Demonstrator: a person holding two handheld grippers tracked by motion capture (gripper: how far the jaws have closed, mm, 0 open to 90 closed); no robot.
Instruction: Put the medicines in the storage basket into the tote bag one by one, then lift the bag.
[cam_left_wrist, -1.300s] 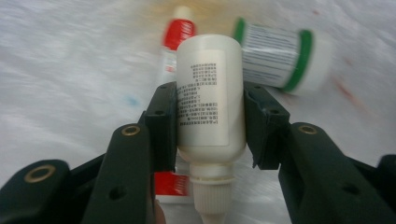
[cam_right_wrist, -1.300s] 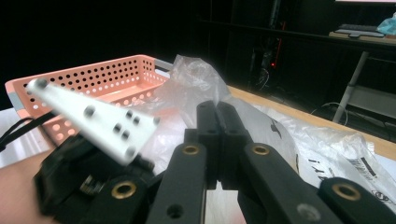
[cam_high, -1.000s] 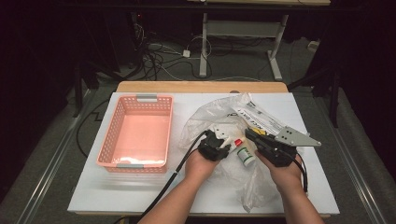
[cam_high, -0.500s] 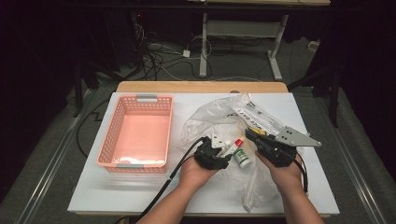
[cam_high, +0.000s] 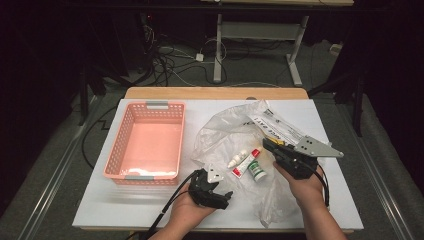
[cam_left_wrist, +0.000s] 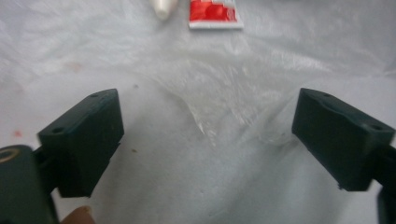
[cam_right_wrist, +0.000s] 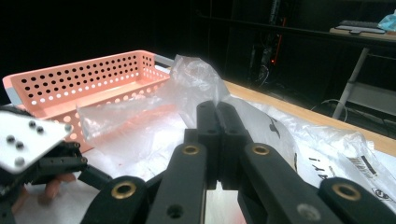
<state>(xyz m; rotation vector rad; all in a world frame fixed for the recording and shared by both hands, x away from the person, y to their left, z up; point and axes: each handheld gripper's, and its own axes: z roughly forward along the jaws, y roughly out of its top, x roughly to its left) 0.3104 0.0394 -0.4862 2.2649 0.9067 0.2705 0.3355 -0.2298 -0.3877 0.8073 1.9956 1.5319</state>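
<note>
While the plastic bag (cam_high: 240, 145) is pinched by the closed right gripper (cam_high: 272, 147), the left gripper (cam_high: 220, 196), jaws just opened wide and empty, must be brought to the tubes (cam_high: 245, 162) lying on the bag.

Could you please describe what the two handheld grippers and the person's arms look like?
Both grippers are black. The left gripper has blocky square jaws and trails a black cable toward the table's near edge. The right gripper carries a grey three-cornered plate with small holes on top, and brass-coloured pivots show on its linkage. The forearms are bare, with no sleeves visible.
</note>
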